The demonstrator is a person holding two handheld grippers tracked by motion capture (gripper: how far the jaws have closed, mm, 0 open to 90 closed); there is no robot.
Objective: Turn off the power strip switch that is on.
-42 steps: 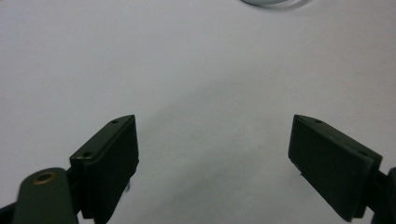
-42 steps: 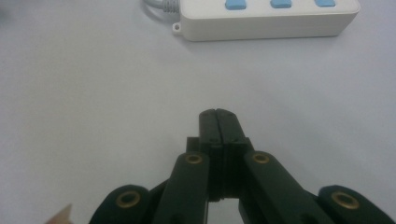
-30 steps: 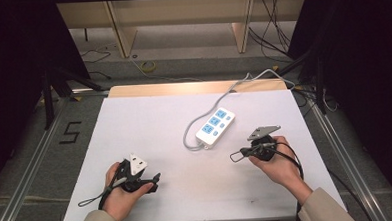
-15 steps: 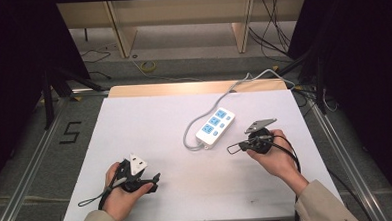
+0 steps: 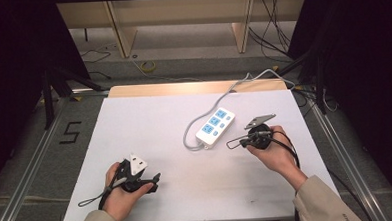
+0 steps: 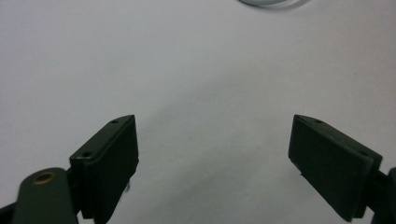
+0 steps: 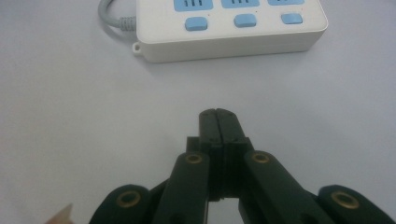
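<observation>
Since a second ago, the right hand-held gripper has edged closer to the power strip, its jaws pressed together on nothing (tips aimed at the strip's switch side). That strip lies on the white bench, right of centre, its grey cord running off the far edge. Near the front-left, the left hand-held gripper has stayed put, jaws wide apart and empty.

power strip on table, right of centre
</observation>
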